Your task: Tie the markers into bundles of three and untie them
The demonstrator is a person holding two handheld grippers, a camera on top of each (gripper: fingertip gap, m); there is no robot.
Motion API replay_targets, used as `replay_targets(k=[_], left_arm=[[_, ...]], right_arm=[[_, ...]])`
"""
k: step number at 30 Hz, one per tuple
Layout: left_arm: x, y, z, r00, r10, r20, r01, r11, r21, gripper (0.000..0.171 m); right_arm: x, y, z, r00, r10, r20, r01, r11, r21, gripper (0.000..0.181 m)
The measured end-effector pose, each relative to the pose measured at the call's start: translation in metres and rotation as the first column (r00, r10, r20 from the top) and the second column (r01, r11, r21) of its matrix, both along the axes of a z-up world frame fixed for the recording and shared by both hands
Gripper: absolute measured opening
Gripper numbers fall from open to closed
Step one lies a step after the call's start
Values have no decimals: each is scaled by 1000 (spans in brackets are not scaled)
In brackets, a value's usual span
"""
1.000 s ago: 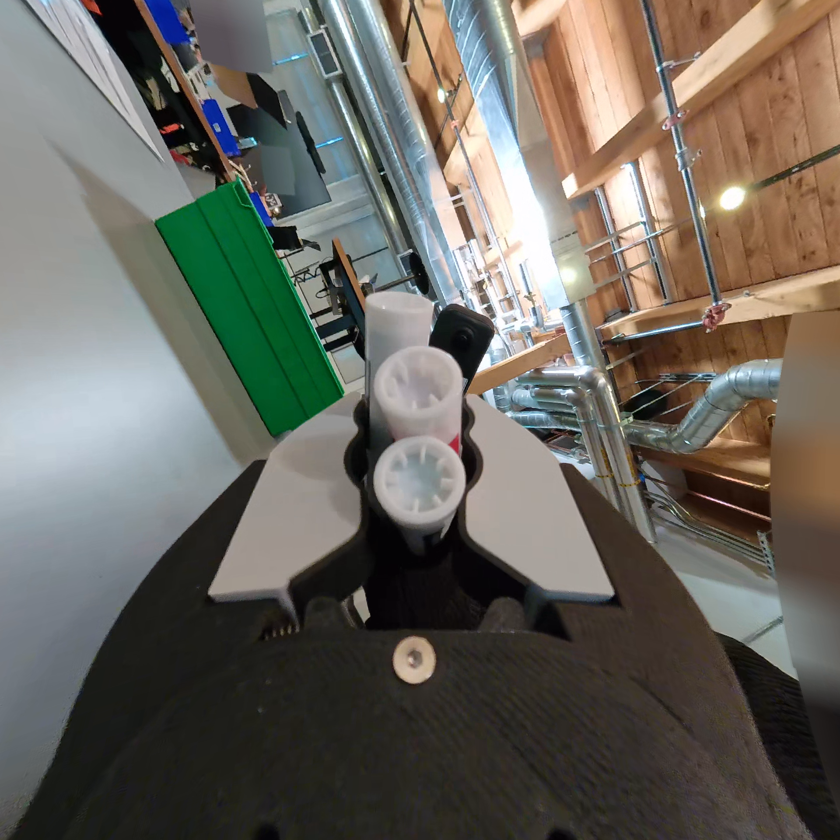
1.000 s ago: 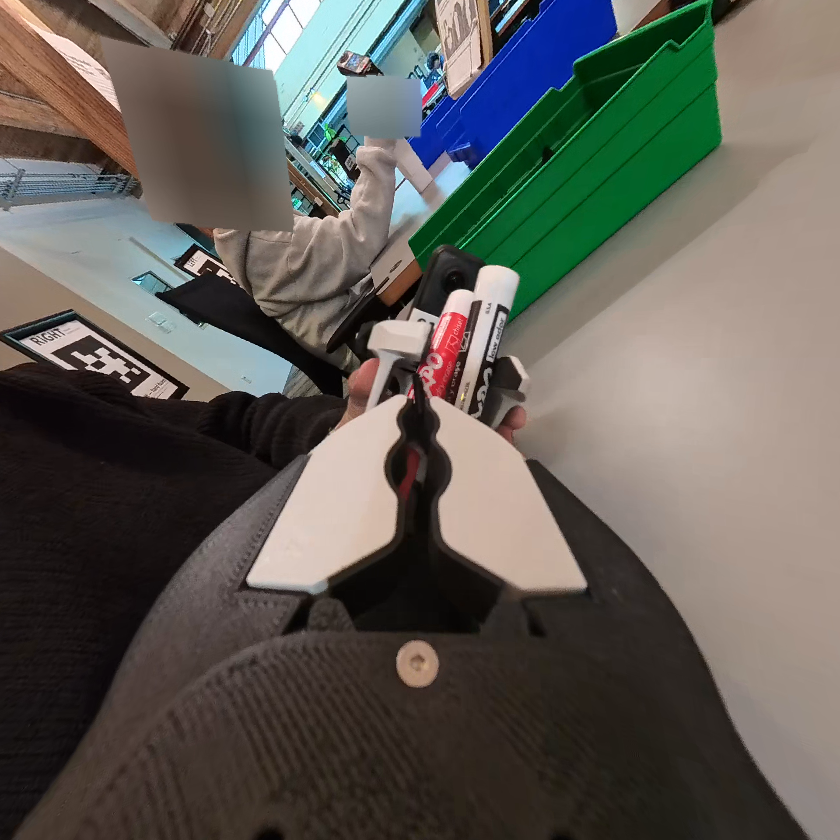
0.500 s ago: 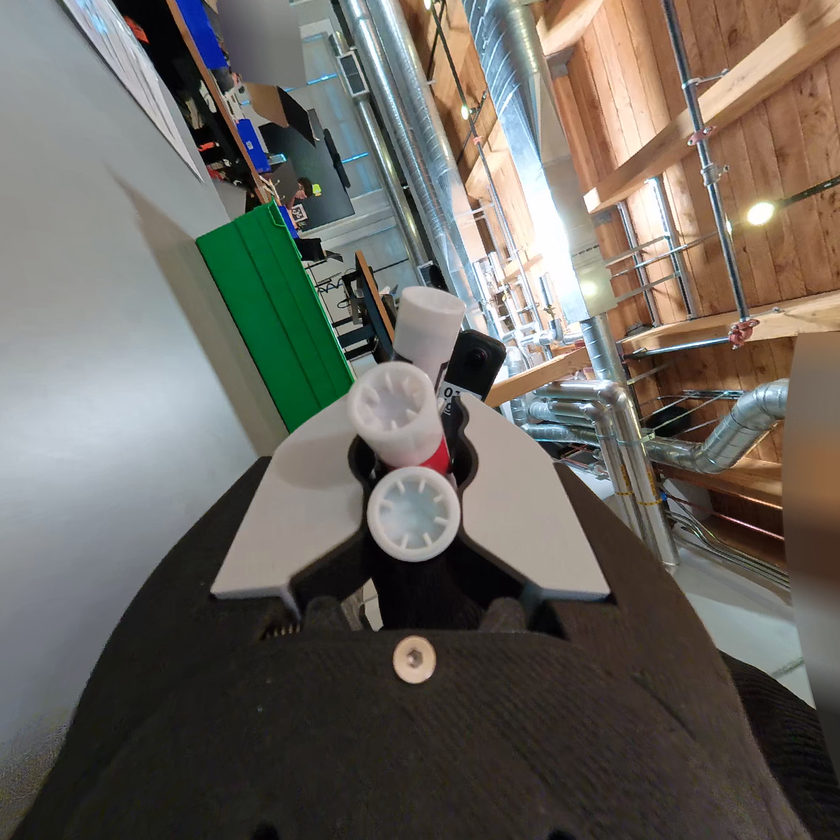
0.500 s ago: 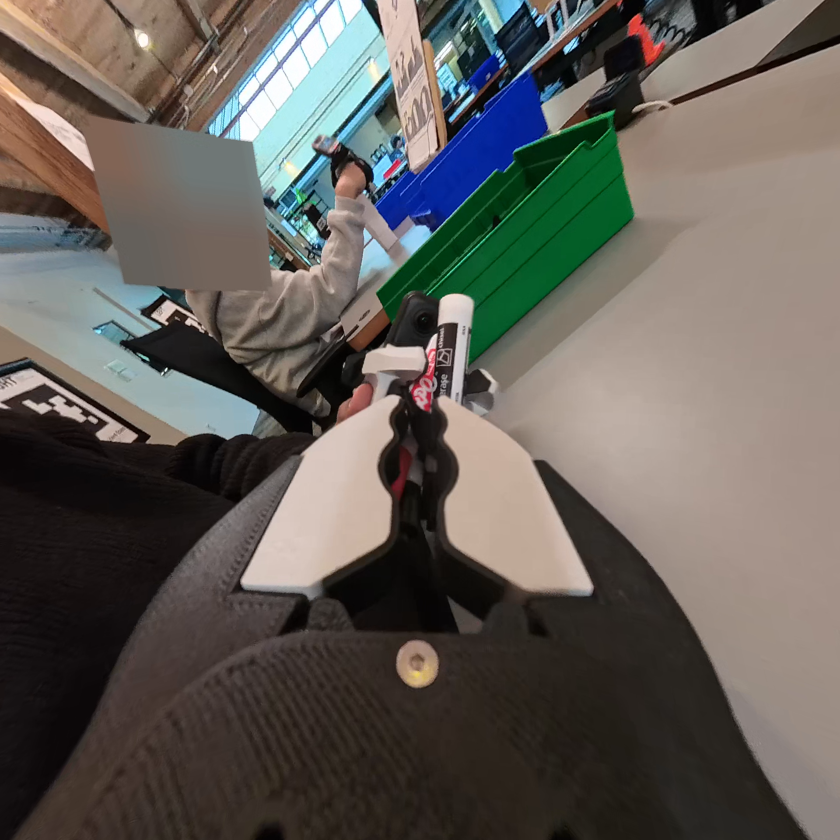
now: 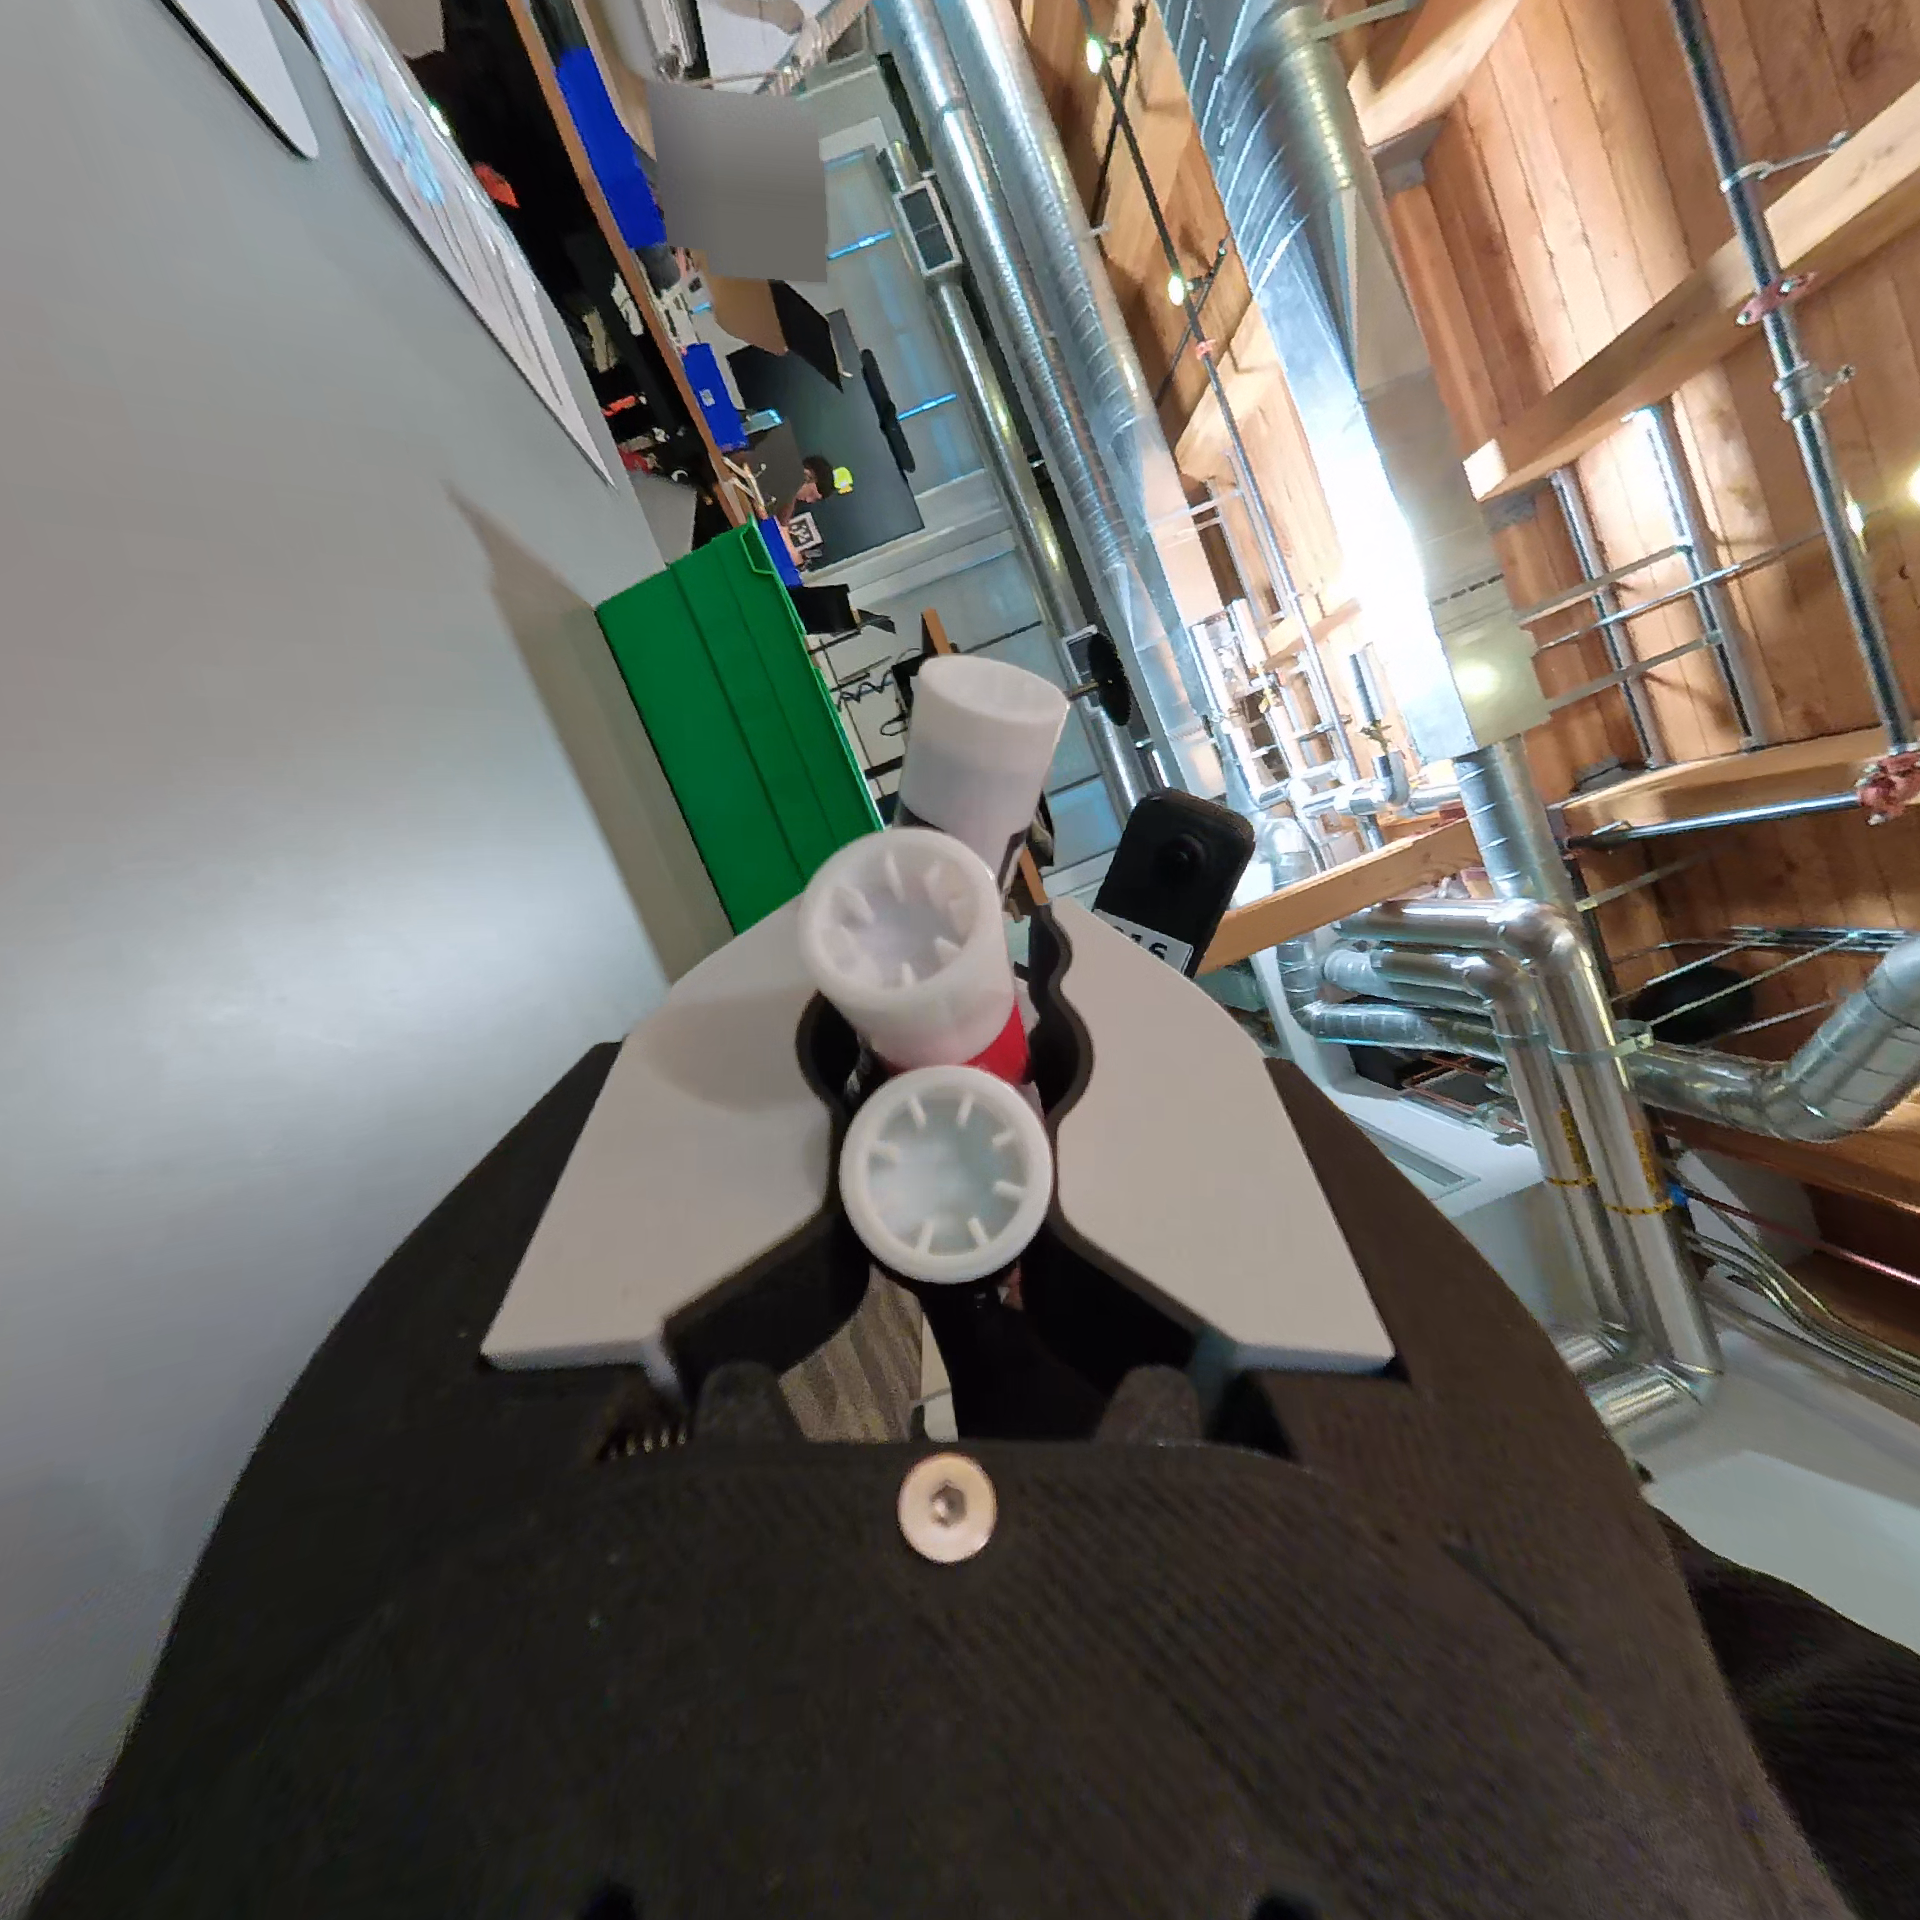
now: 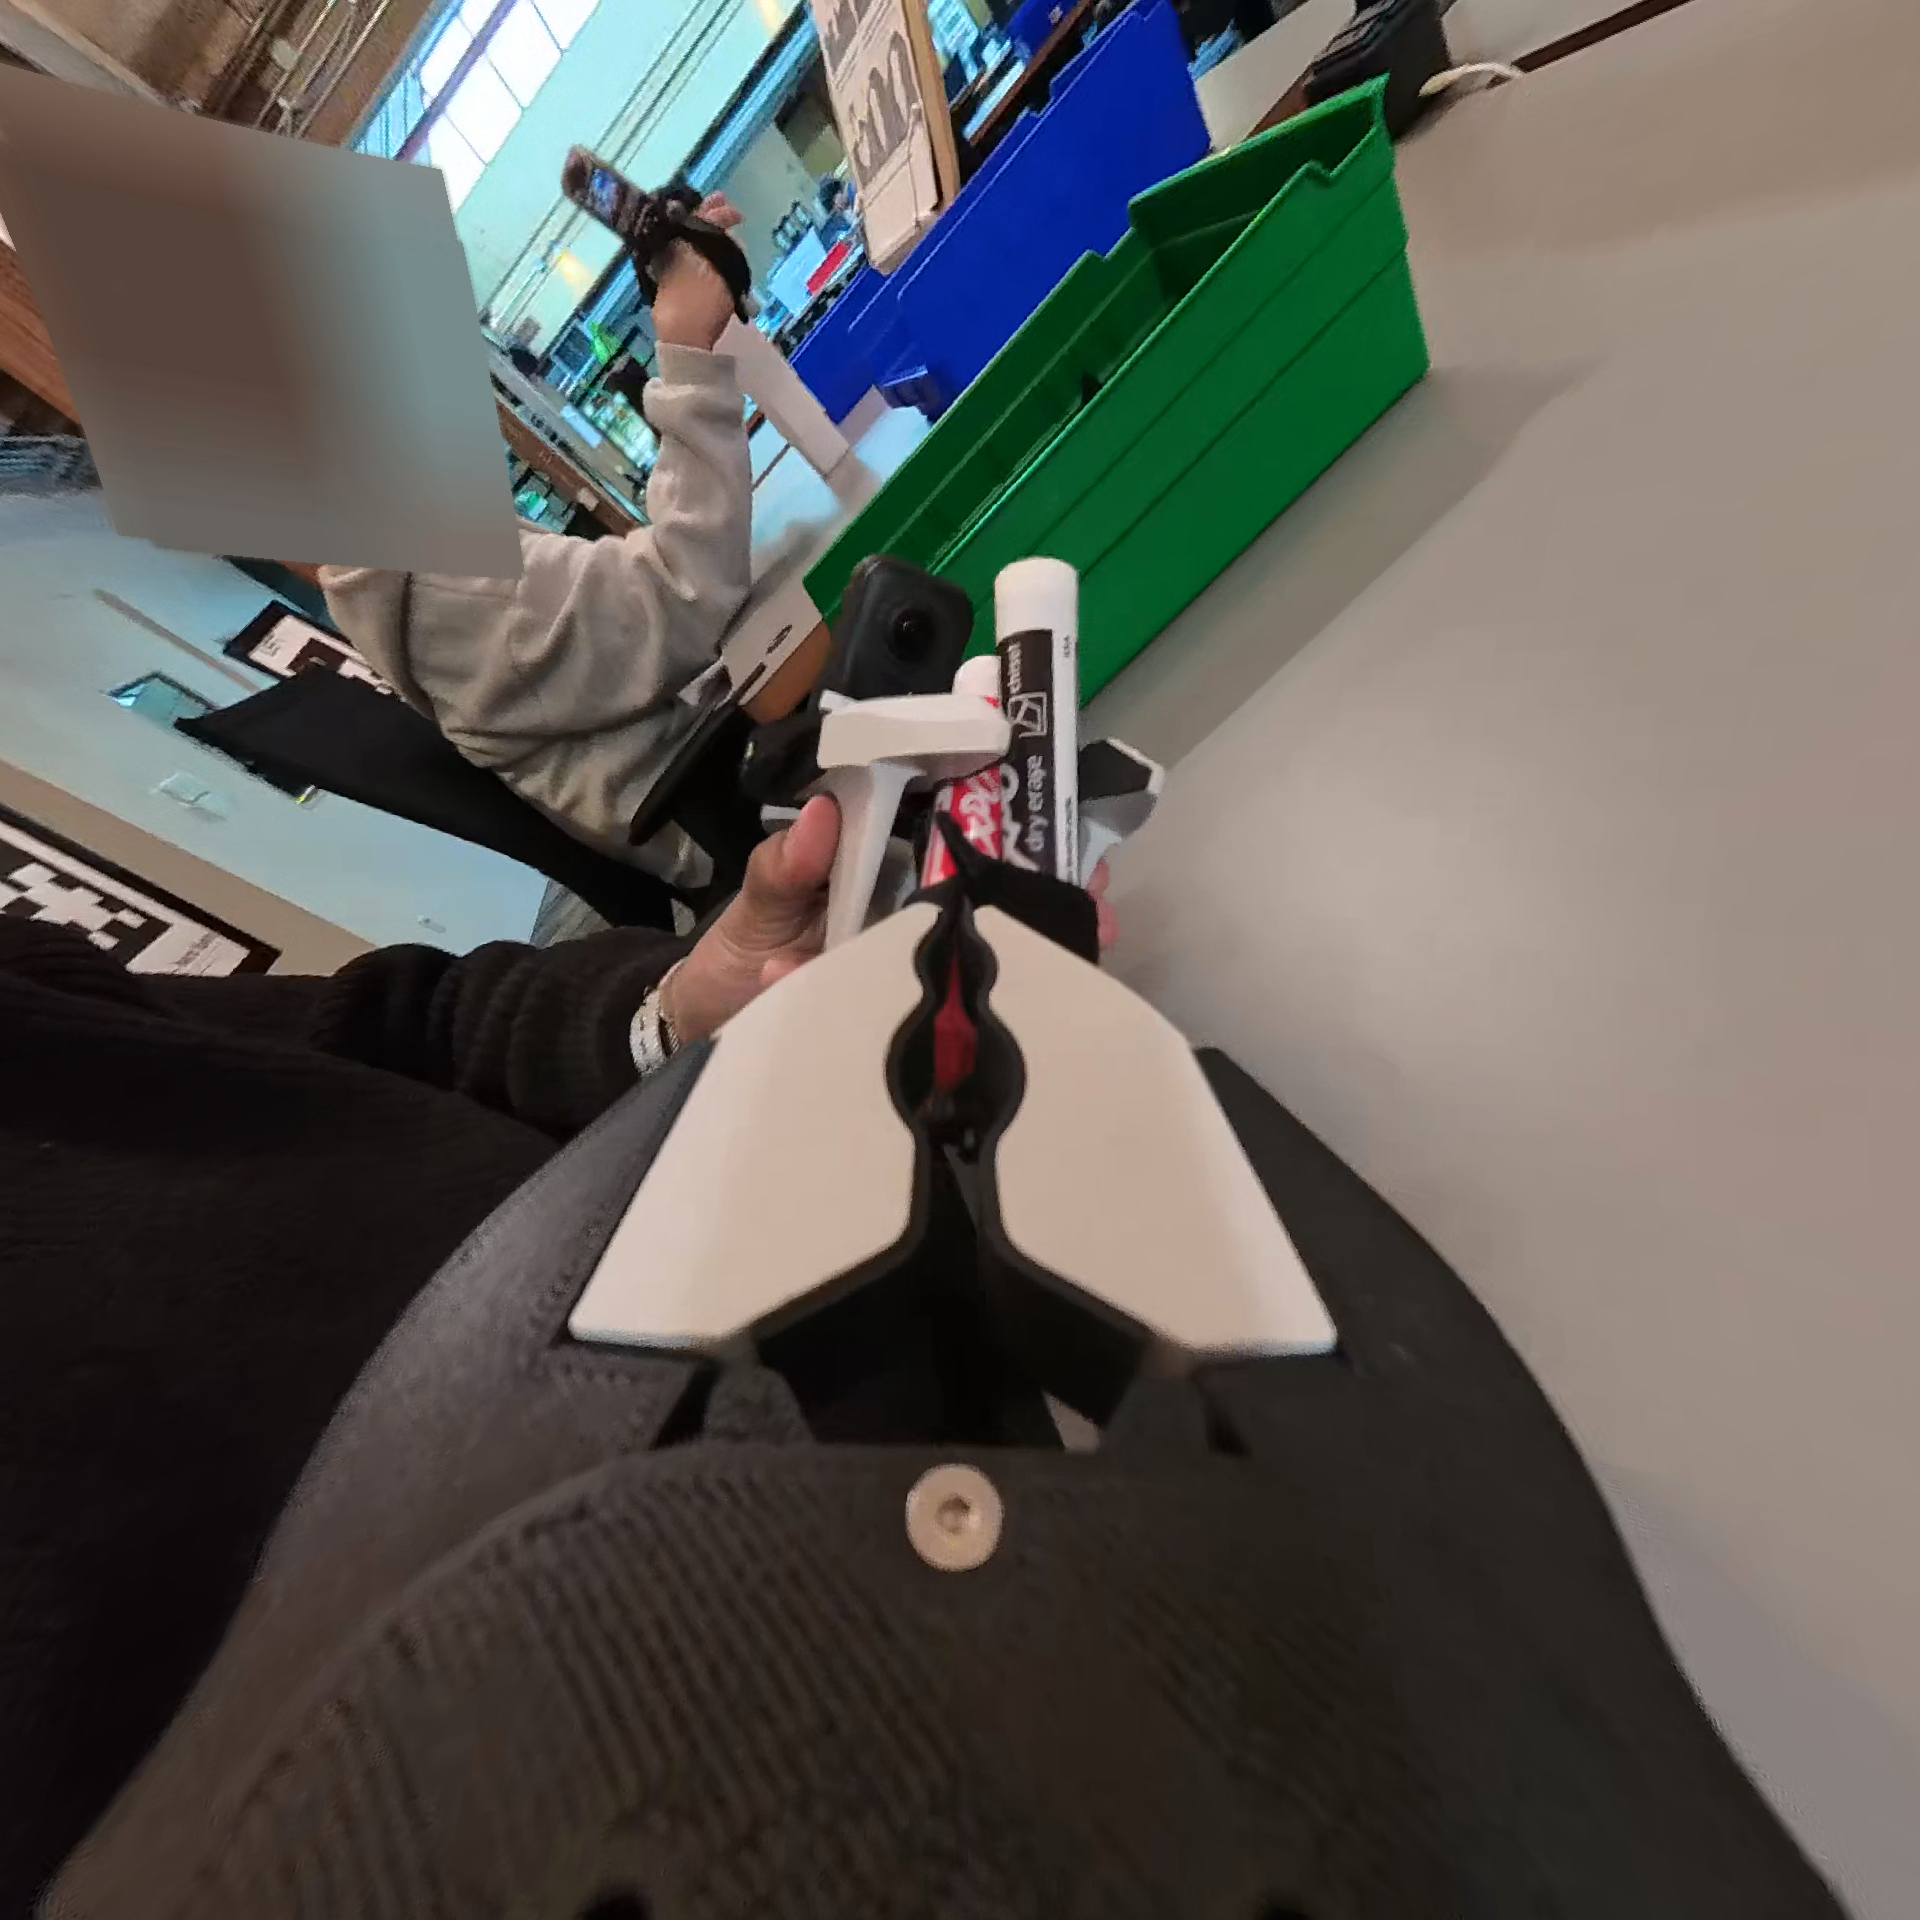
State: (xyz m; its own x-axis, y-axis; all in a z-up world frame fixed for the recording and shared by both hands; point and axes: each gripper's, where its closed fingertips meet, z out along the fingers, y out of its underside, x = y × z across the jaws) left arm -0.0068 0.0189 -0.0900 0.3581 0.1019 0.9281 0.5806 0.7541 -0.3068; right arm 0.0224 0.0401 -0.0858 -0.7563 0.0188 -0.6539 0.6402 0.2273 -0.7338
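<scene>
Left gripper (image 5: pixel 940 1081) clamping three white-ended markers (image 5: pixel 943 1184), right gripper (image 6: pixel 961 1023) pinching the red marker (image 6: pixel 951 1039) nearly shut, both hovering near the green bin (image 6: pixel 1195 457) (judgement: pulling straight along the barrel, bundle steadied, is working best).

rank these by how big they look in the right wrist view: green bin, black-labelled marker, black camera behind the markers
1. green bin, by far the largest.
2. black-labelled marker, long and thin.
3. black camera, partly hidden.

The marker and the camera look close in size and the camera's lower part is covered, so their order is unsure.
</scene>
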Motion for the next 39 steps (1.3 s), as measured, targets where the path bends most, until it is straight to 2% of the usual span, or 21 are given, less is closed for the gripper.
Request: replay_targets(k=[11, 13, 14, 16, 17, 22, 25, 31, 33, 35, 37, 39], left_arm=[[-6, -17, -1, 995, 99, -4, -98, 987, -125, 33], [-10, -24, -13, 991, 131, 40, -123, 979, -165, 32], [-12, -30, -18, 986, 149, 70, -138, 981, -136, 33], [-14, -37, -17, 987, 124, 106, -124, 992, -11, 32], [-15, -41, -16, 985, 136, 104, -137, 991, -2, 32], [-15, -39, -16, 986, 140, 88, -136, 989, -49, 32], [-17, -41, -20, 984, 147, 102, -142, 988, -60, 32], [-19, -46, -32, 971, 174, 163, -165, 984, -67, 32], [-20, -47, -35, 968, 173, 181, -165, 985, -57, 33], [-20, -48, -35, 968, 172, 185, -166, 985, -43, 32], [-20, -47, -34, 970, 165, 180, -161, 986, -33, 33], [-20, -45, -34, 971, 156, 182, -155, 988, -22, 33]], right_arm=[[6, 2, 9, 997, 64, -46, -66, 997, -49, 0], [18, 1, 27, 992, 112, -55, -118, 985, -128, 1], [20, 2, 36, 992, 111, -55, -119, 980, -158, 1], [17, 4, 35, 991, 86, -100, -98, 987, -127, 0], [13, 5, 31, 989, 72, -126, -85, 991, -100, 1], [-23, 18, 22, 998, -61, -22, 59, 992, -112, 0], [-41, 31, 30, 993, -112, 40, 118, 976, -182, 0], [-80, 66, 42, 958, -286, -36, 275, 945, -174, 0], [-98, 89, 59, 924, -375, -81, 352, 913, -205, 0], [-121, 123, 82, 856, -502, -125, 458, 848, -268, 0], [-145, 169, 103, 736, -654, -175, 580, 742, -336, 0], [-164, 221, 118, 576, -793, -198, 691, 602, -400, 0]])
